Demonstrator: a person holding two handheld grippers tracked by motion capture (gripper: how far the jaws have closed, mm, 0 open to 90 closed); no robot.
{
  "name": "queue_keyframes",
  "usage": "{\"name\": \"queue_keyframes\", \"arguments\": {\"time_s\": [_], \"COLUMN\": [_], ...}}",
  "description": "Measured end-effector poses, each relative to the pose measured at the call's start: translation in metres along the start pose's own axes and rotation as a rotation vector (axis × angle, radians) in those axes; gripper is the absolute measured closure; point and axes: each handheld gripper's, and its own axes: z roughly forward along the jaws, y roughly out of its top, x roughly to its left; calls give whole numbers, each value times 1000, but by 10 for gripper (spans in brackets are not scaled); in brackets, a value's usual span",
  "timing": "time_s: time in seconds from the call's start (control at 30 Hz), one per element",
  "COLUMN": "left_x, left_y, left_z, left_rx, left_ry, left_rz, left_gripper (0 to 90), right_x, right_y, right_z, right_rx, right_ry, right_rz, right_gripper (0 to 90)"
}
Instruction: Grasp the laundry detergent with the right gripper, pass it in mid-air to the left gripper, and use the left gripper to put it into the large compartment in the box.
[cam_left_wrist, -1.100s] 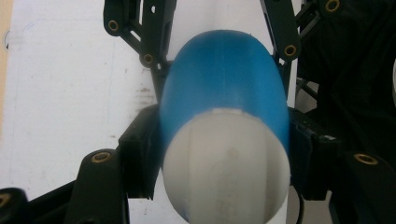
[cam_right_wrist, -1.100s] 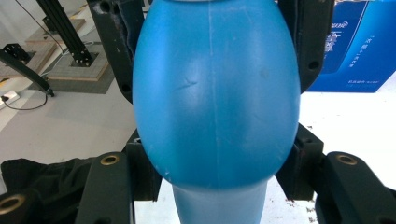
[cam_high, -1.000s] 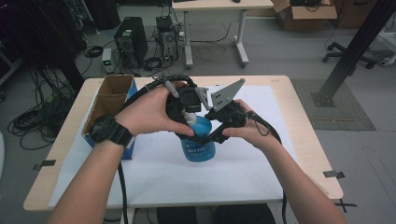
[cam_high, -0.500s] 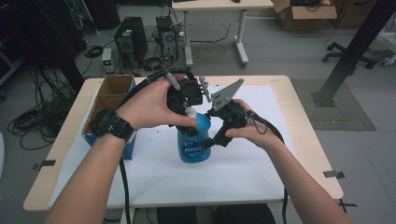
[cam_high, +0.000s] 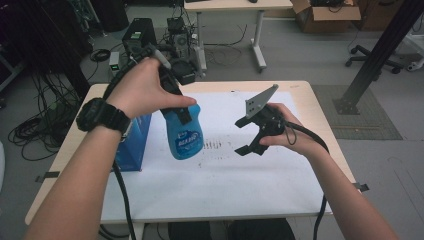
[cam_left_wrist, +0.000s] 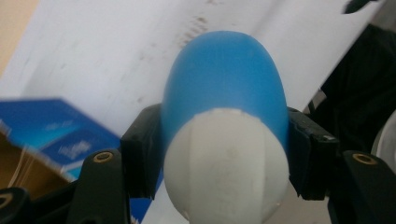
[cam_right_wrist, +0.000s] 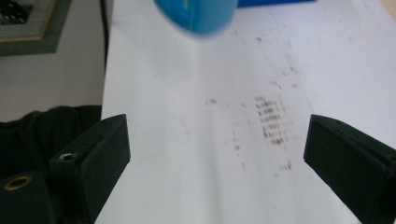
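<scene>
Blue bottle (cam_high: 184, 134) in left gripper (cam_high: 172, 102) (right gripper (cam_high: 244, 136) agape)

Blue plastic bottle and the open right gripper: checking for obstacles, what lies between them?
Bare white sheet between blue plastic bottle and right gripper, high view.

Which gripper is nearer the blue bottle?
Left. The left gripper has its fingers clamped on the blue bottle, lifted off the table; the right gripper stands open beside it, apart.
</scene>
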Motion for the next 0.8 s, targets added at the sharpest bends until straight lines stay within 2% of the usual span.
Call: {"name": "queue_keyframes", "arguments": {"time_s": [0.07, 0.17, 0.2, 0.23, 0.27, 0.3, 0.33, 0.37, 0.4, 0.5, 0.57, 0.7, 0.73, 0.77, 0.8], "left_x": [9, 26, 35, 39, 46, 54, 59, 59, 66, 81, 89, 101, 106, 106, 108], "left_y": [-3, -12, -17, -20, -24, -30, -34, -34, -38, -50, -58, -69, -74, -74, -77], "left_z": [-7, -20, -26, -29, -34, -42, -46, -46, -51, -59, -63, -65, -64, -64, -63], "left_rx": [1, -7, -11, -24, -26, -39, -41, -41, -36, -47, -55, -52, -48, -48, -51], "left_ry": [21, 55, 70, 78, 98, 136, 152, 152, 170, 189, 199, 231, 243, 243, 248], "left_rz": [-85, -246, -322, -366, -430, -511, -546, -546, -580, -660, -699, -764, -794, -794, -813], "left_gripper": [382, 382, 382, 382, 382, 382, 382, 382, 382, 382, 382, 382, 382, 383, 383], "right_x": [-3, -4, -5, -6, -6, -7, -8, -8, -10, -11, -12, -16, -16, -16, -17], "right_y": [-10, -15, -18, -22, -24, -30, -33, -33, -40, -44, -49, -58, -60, -60, -61], "right_z": [-8, -11, -13, -16, -17, -20, -21, -21, -24, -26, -29, -35, -36, -36, -37], "right_rx": [30, 55, 67, 78, 83, 99, 104, 104, 117, 120, 119, 114, 112, 112, 109], "right_ry": [-30, -46, -56, -70, -74, -85, -91, -91, -102, -107, -114, -126, -128, -128, -129], "right_rz": [16, 23, 22, 22, 24, 33, 37, 37, 48, 59, 66, 92, 94, 94, 95], "right_gripper": [72, 68, 67, 67, 67, 67, 66, 66, 67, 67, 67, 70, 70, 70, 71]}}
